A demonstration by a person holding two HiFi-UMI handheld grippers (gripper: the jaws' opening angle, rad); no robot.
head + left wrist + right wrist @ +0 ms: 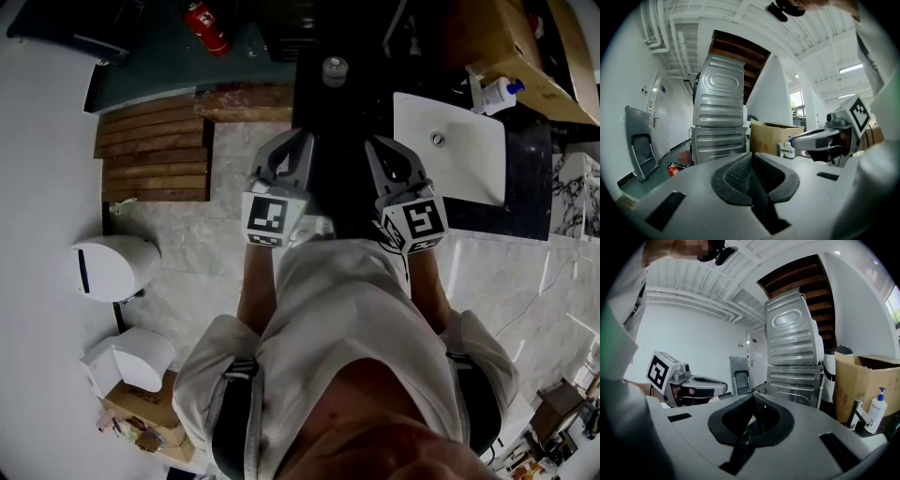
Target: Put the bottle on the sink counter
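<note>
Head view: we hold the left tool (pixel 302 141) and right tool (pixel 372 143) side by side, each pressed together and empty. The black bench (pixel 527 192) edge runs at our right. Pale floor (pixel 202 253) lies open leftward. The bottle (pixel 494 94) sits between sink (pixel 450 150) and box (pixel 511 42), well apart from both tools.

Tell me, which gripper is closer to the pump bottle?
Right. The pump bottle stands beyond the right gripper, off to its right; the left gripper is farther left.
</note>
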